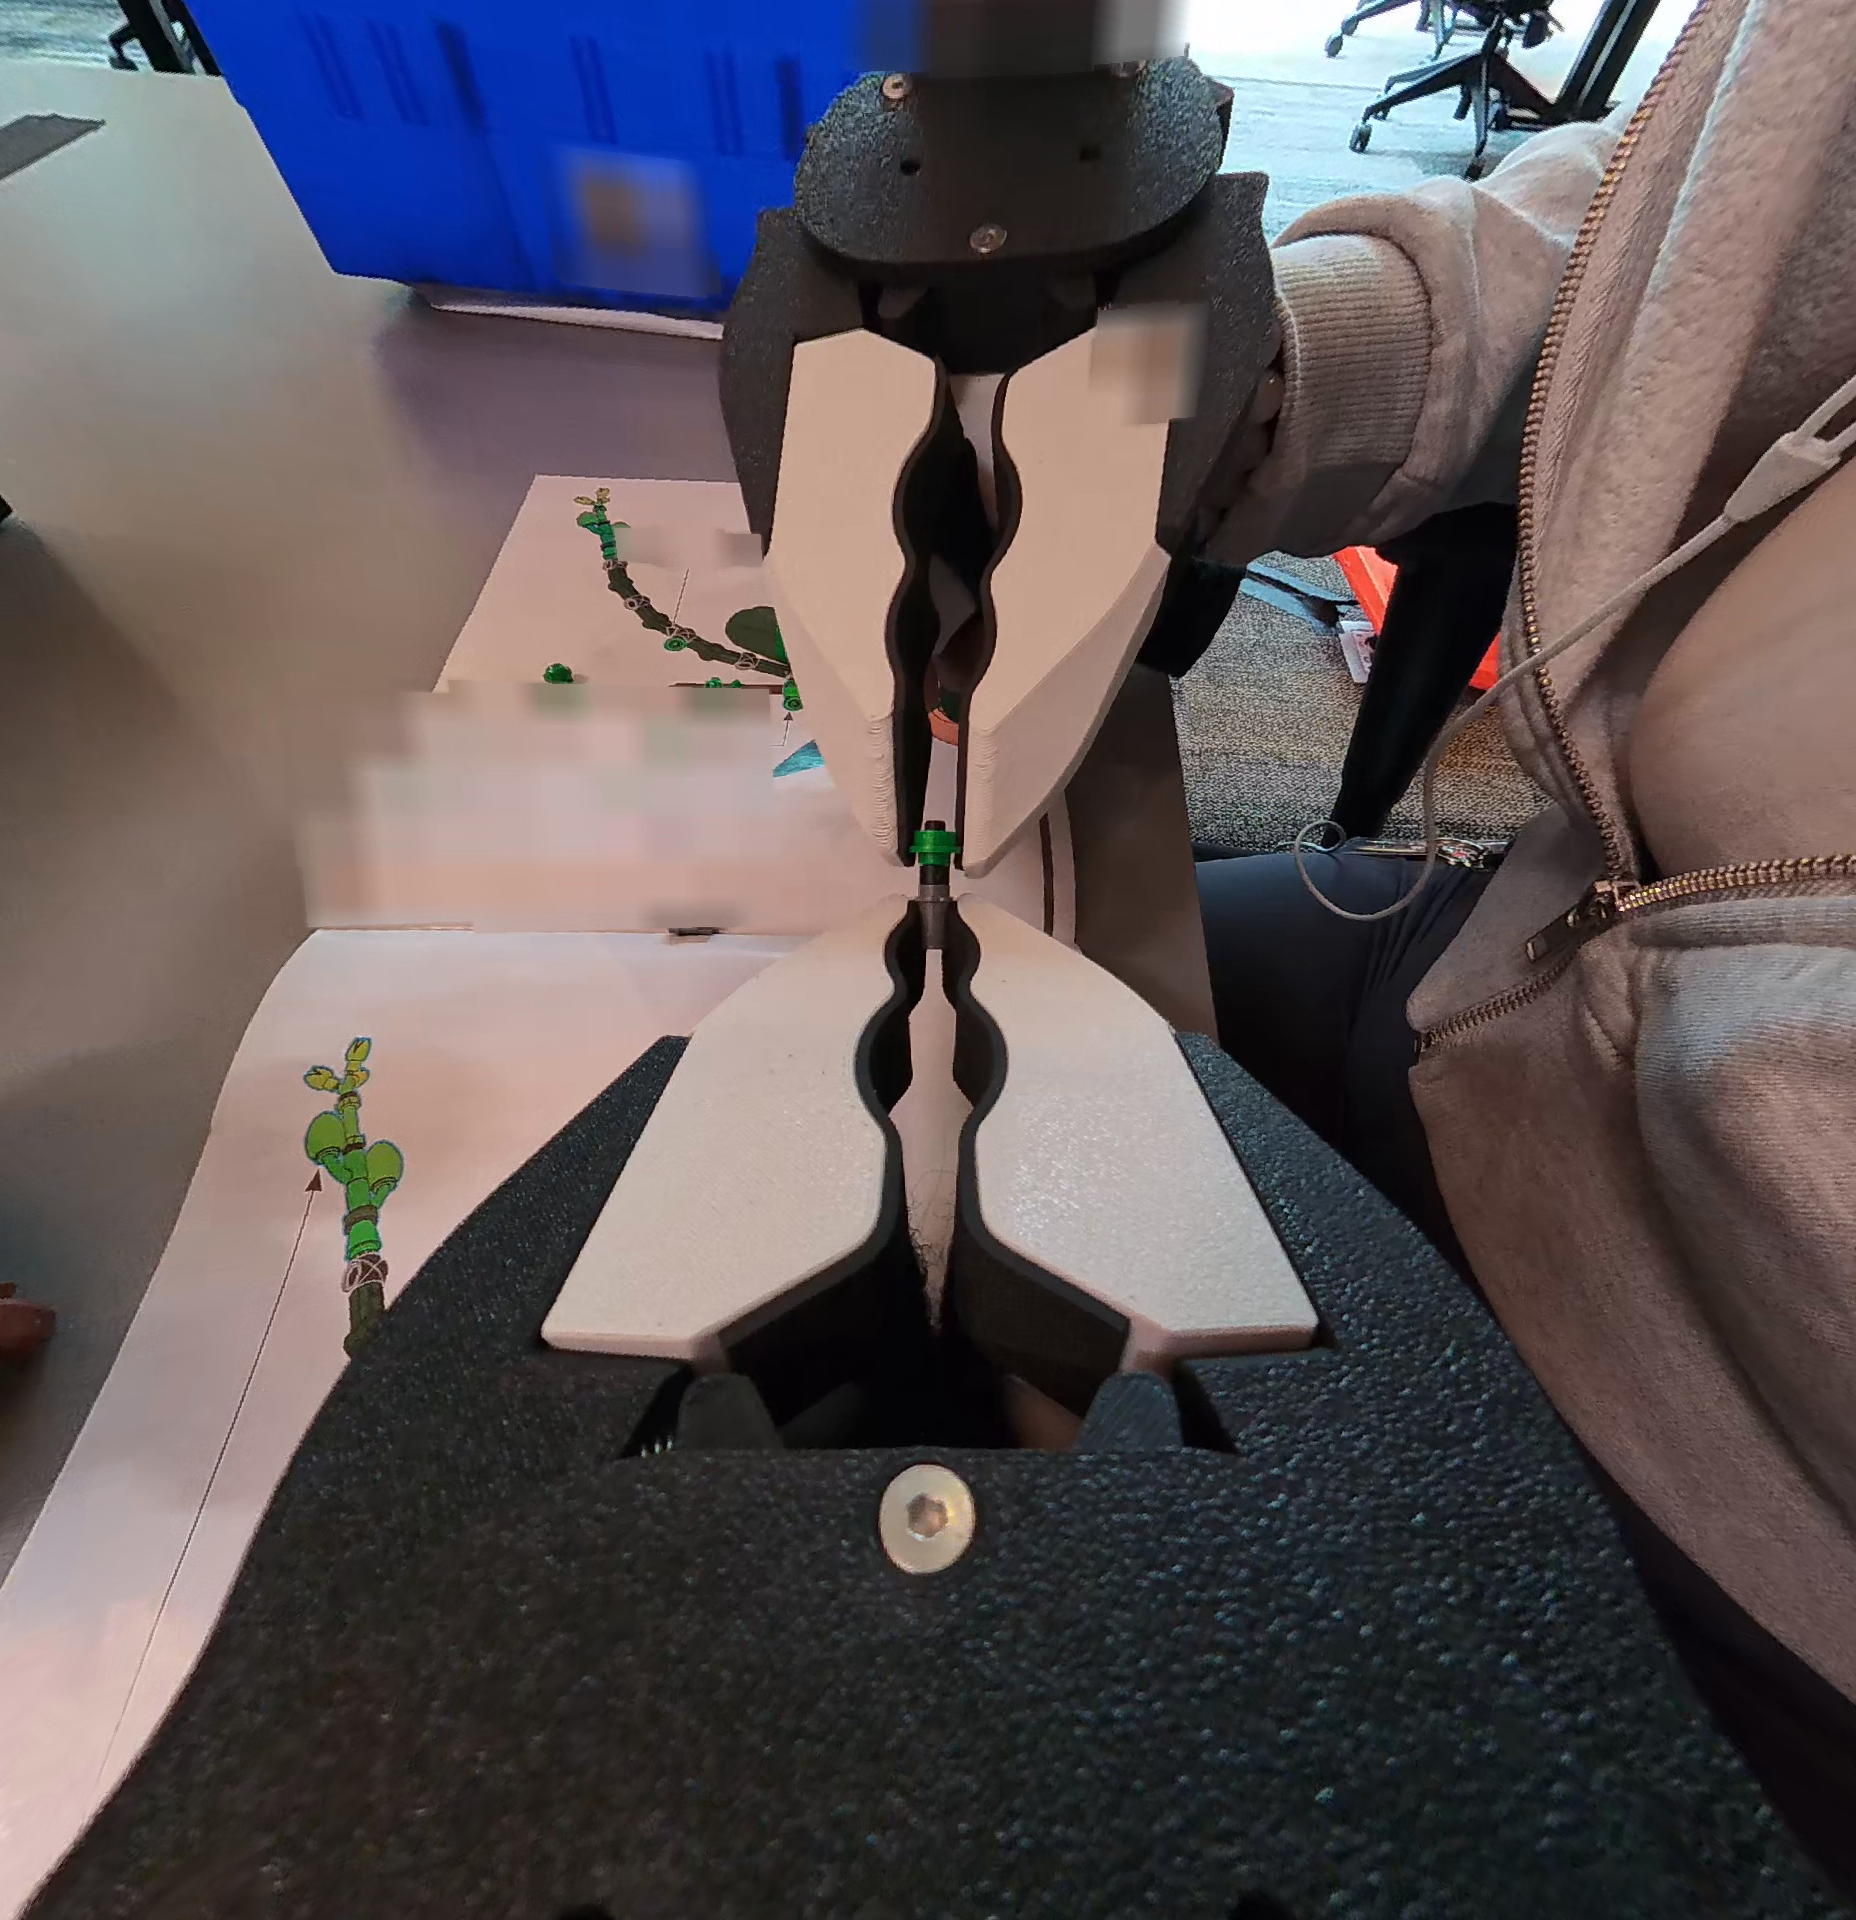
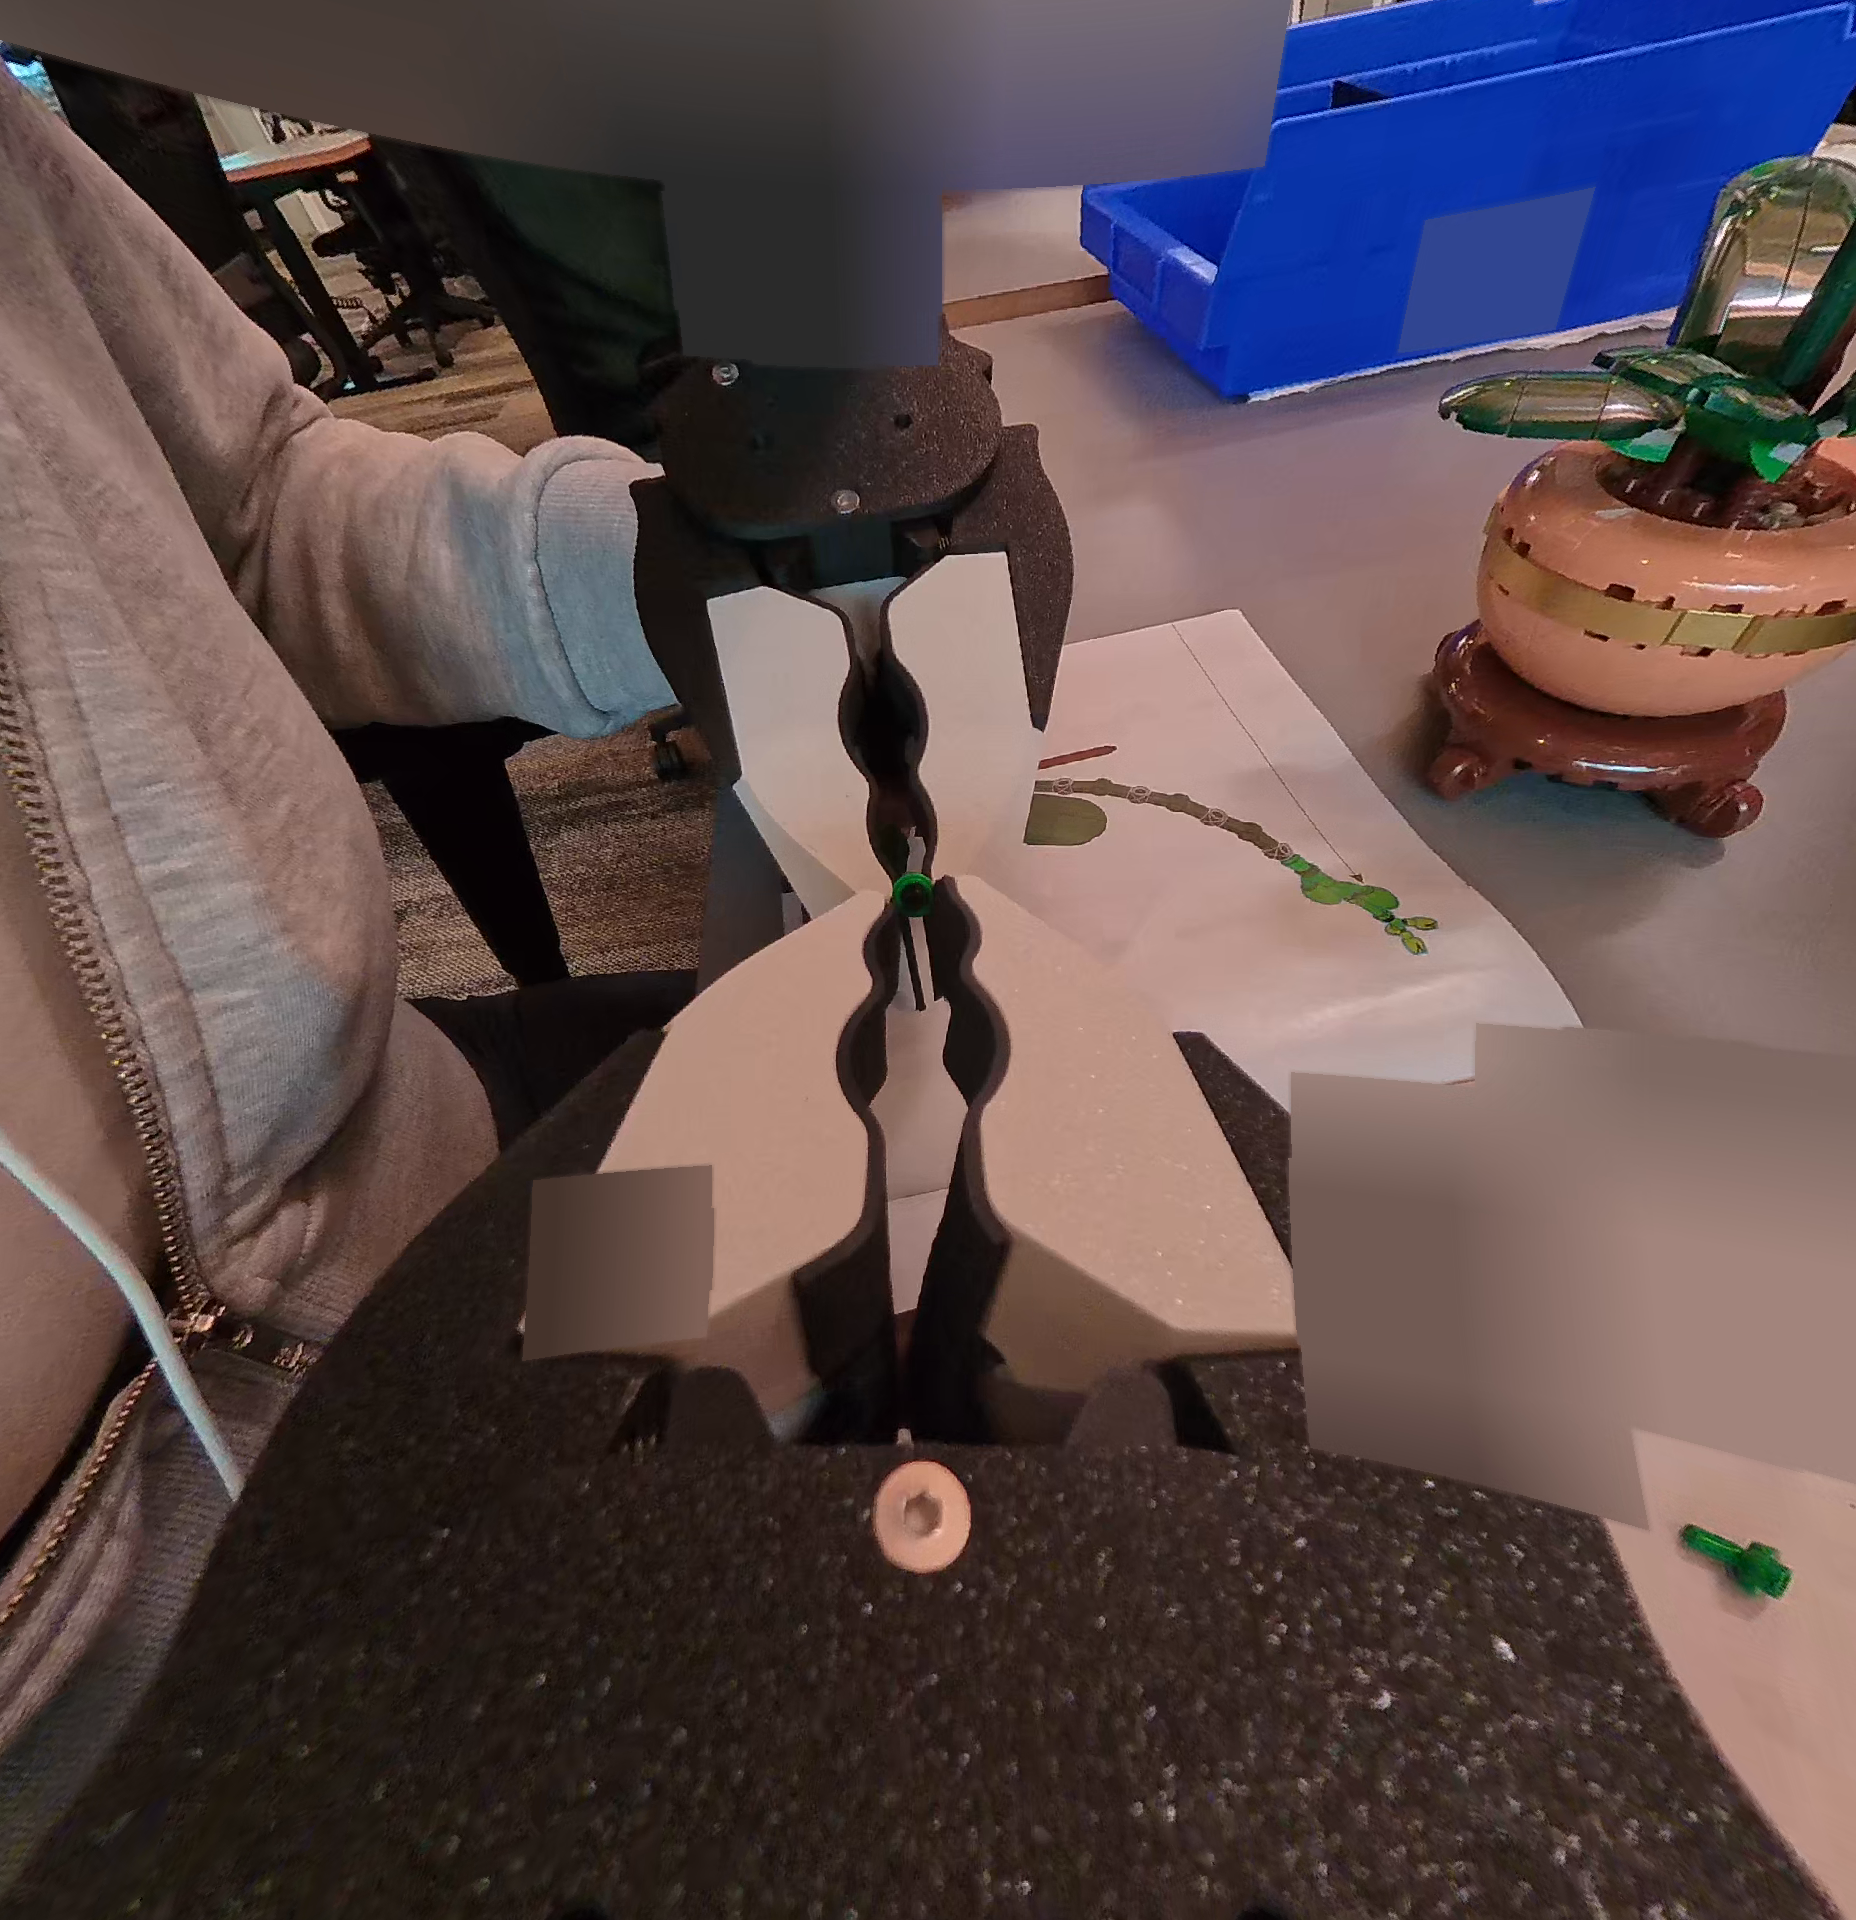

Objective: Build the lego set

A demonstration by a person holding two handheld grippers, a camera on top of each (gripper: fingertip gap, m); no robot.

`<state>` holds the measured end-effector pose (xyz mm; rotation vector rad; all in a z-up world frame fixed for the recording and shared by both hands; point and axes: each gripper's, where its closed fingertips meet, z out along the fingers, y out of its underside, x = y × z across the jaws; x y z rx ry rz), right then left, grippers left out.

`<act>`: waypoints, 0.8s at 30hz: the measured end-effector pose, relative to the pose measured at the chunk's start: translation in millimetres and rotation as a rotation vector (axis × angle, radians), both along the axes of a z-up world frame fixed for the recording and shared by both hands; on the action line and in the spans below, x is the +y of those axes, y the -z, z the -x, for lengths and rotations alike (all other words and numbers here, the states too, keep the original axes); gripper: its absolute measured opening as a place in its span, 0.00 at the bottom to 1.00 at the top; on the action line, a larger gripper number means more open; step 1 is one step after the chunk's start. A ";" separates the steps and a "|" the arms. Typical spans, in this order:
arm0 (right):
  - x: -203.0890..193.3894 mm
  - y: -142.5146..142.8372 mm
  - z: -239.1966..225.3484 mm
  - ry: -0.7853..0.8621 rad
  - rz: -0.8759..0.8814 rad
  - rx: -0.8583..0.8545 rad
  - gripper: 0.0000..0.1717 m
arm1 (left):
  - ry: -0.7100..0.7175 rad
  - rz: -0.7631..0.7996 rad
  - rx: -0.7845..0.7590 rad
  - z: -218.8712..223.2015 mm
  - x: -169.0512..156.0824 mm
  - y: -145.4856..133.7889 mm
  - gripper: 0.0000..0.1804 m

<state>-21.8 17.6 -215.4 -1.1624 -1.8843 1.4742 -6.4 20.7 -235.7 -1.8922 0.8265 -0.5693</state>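
In the left wrist view my left gripper [image 1: 934,912] is shut on a short dark grey stem piece [image 1: 933,914] that sticks out past its tips. A small green ring piece [image 1: 934,844] sits on the stem's far end. My right gripper [image 1: 934,854] comes in from above, tip to tip with the left, and its pads close on that green piece. In the right wrist view my right gripper [image 2: 911,902] holds the green ring piece [image 2: 911,890] at its very tips. The left gripper [image 2: 908,857] meets it from beyond. Both are held in the air above a printed instruction sheet [image 2: 1267,935].
A brick-built plant in a tan pot on a brown stand [image 2: 1651,623] stands at the right. A loose green piece [image 2: 1739,1558] lies on paper at the lower right. A blue bin [image 1: 508,156] stands at the back. A person in a grey hoodie [image 1: 1682,935] sits close. Left and right tips are no more than a few centimetres apart.
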 end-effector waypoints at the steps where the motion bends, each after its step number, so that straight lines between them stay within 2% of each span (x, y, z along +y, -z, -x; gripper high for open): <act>1: 0.1 -0.1 -0.2 -0.001 0.000 -0.001 0.03 | 0.000 0.000 0.000 0.1 0.1 0.0 0.01; 15: 0.8 -1.7 -0.9 -0.008 0.022 0.001 0.02 | -0.002 0.000 -0.024 0.3 1.4 -2.2 0.01; 17: 2.1 -2.3 -0.8 0.006 0.025 0.014 0.00 | -0.016 0.008 -0.022 2.6 1.6 -1.7 0.01; 19: 17.9 -30.3 -7.4 0.026 0.142 0.109 0.00 | -0.053 0.034 -0.049 10.7 3.8 -2.0 0.01; 20: 24.2 -35.4 -10.5 0.033 0.150 0.119 0.00 | -0.055 0.038 -0.082 12.2 4.2 -4.8 0.01; 22: 26.4 -26.7 -10.3 0.034 0.108 0.075 0.00 | -0.062 0.053 -0.117 14.4 5.6 -6.6 0.01; 24: 17.8 -15.4 -5.2 0.020 0.105 0.022 0.13 | -0.060 0.051 -0.102 13.4 5.3 -5.6 0.01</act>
